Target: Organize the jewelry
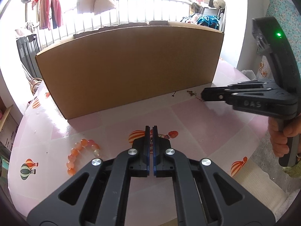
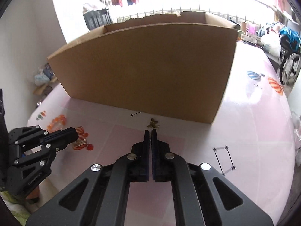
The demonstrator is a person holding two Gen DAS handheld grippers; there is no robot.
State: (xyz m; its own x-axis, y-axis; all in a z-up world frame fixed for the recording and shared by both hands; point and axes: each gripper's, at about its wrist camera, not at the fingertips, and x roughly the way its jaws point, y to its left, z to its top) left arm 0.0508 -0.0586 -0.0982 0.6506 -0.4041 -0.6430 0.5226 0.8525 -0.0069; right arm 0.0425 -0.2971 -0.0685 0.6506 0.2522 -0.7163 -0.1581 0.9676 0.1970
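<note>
While your right gripper (image 2: pixel 150 130) has its jaws closed on the thin chain (image 1: pixel 199 98) of the gold butterfly necklace (image 2: pixel 153 123), at twelve o'clock from the tips by the cardboard box (image 2: pixel 143 71), that slight hold could slip on lifting. Your left gripper (image 1: pixel 151 127), jaws shut on the red glass charm (image 1: pixel 172 134), may drag it across the desk (image 1: pixel 197 124) towards the orange bead bracelet (image 1: pixel 80 150) at nine o'clock.

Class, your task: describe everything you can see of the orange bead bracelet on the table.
The orange bead bracelet is a loop of round, glossy, translucent beads, mostly orange, with a few paler pink and whitish ones. They look like glass or polished stone. It lies flat in an uneven, partly folded loop on the pink balloon-print tablecloth, in front of the cardboard box and to the left of the left hand-held gripper. Nothing but the cloth touches it.
</note>
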